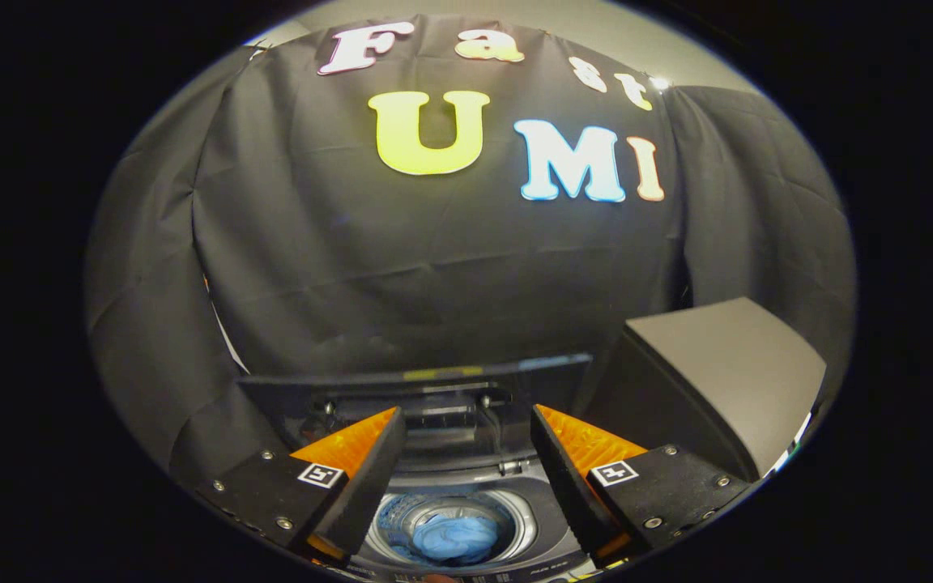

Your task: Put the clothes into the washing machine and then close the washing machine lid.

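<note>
The gripper (466, 453) is hovering above the washing machine (466, 559), its 2 fingers standing wide apart and gripping nothing. Blue clothes (454, 538) are lying bunched inside the round drum (519, 518), below and between the fingers. The washing machine lid (418, 380) is standing raised at the machine's back edge.

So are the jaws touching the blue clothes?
Apart. Gripper view: the gripper is open above the washer; the clothes lie down in the drum.
</note>
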Motion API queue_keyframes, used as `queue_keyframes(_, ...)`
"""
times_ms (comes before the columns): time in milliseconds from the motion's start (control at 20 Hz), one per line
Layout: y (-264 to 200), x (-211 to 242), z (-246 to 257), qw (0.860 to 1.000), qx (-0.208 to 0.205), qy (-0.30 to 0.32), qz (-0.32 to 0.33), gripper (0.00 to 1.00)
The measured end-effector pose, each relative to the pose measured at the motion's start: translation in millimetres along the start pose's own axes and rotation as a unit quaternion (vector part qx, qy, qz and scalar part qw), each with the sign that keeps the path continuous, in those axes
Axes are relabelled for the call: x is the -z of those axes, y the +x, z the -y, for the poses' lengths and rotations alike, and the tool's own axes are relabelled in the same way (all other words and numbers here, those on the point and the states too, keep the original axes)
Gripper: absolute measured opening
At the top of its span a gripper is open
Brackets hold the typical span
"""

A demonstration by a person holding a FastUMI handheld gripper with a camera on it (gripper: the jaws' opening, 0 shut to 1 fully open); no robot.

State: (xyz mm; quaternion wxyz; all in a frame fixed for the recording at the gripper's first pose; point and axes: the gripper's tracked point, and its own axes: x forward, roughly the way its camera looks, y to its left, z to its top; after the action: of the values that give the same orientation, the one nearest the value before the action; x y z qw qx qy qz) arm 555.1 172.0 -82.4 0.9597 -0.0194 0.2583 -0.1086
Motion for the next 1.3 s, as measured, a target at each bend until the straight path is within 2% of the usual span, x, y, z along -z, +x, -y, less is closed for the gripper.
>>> queue_keyframes(300,51.5,-44.4,-22.5,1.0,-0.016,-0.027,-0.004,0.95)
queue_keyframes(650,112.9,-30.6,-35.3,0.997,-0.039,-0.038,-0.054,0.96)
queue_keyframes(950,126.4,-1.2,-45.1,0.994,-0.052,-0.033,-0.088,0.96)
queue_keyframes(1300,122.8,0.6,-46.1,0.995,-0.044,-0.026,-0.084,0.96)
